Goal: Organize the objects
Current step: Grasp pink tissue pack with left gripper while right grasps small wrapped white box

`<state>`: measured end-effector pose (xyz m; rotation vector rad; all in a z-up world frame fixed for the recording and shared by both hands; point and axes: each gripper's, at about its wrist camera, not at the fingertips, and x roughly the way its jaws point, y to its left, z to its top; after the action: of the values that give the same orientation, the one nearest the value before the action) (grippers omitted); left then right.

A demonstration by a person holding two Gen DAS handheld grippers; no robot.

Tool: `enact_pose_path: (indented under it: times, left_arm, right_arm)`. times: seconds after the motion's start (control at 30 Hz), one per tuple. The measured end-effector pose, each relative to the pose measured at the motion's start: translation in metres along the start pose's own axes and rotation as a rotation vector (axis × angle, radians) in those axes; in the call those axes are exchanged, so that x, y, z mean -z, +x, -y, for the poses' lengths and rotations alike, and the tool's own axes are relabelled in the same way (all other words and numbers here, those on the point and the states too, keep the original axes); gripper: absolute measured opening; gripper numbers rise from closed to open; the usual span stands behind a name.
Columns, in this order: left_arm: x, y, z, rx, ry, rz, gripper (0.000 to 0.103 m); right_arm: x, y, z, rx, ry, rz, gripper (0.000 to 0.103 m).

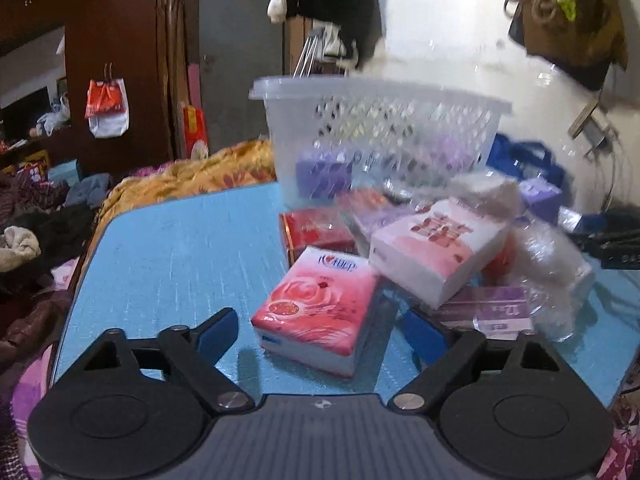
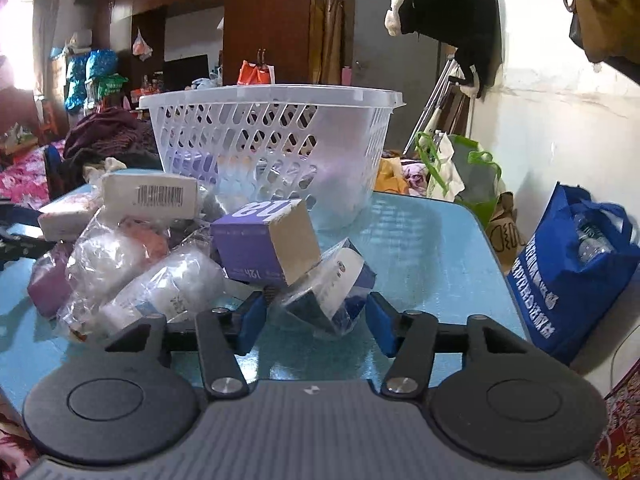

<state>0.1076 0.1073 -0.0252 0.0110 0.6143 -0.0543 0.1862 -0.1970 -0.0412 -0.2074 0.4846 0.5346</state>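
A pink rose-print tissue pack (image 1: 320,308) lies on the blue table (image 1: 180,248). My left gripper (image 1: 320,316) stands open around it, with a small gap at each blue pad. A pink-and-white tissue pack (image 1: 436,248), a red box (image 1: 316,232) and clear-wrapped packets lie behind it. The white perforated basket (image 1: 380,92) at the far edge holds purple packs (image 1: 320,172). In the right wrist view my right gripper (image 2: 316,300) is open around a clear-wrapped blue-and-white packet (image 2: 332,288); its pads sit close beside it. A purple box (image 2: 256,240) leans on that packet, in front of the basket (image 2: 272,94).
A white pack with a barcode (image 2: 152,196) tops the pile of wrapped packets at the left. A blue bag (image 2: 568,264) and a green bag (image 2: 460,168) stand off the table's right edge by the wall. A bed with an orange blanket (image 1: 192,176) lies beyond the left edge.
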Motion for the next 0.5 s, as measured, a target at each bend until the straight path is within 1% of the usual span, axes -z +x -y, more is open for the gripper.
enact_pose_path:
  times: [0.07, 0.17, 0.27, 0.37, 0.5]
  left_arm:
    - [0.0, 0.002, 0.003, -0.011, 0.018, -0.015, 0.066]
    - [0.003, -0.003, 0.004, -0.023, 0.024, 0.014, 0.064]
    - [0.01, -0.017, 0.006, -0.048, 0.029, 0.092, 0.063]
    - [0.02, -0.029, 0.004, -0.059, -0.008, 0.154, 0.063]
    - [0.025, -0.047, -0.003, -0.058, -0.058, 0.25, 0.063]
  right_arm:
    - [0.001, -0.001, 0.001, 0.006, 0.004, 0.008, 0.053]
    - [0.003, -0.006, 0.001, 0.006, 0.02, 0.038, 0.052]
    - [0.004, -0.011, 0.004, 0.019, 0.038, 0.062, 0.051]
    - [0.004, -0.017, 0.007, 0.031, 0.051, 0.087, 0.051]
    - [0.0, -0.03, 0.013, 0.039, 0.071, 0.129, 0.051]
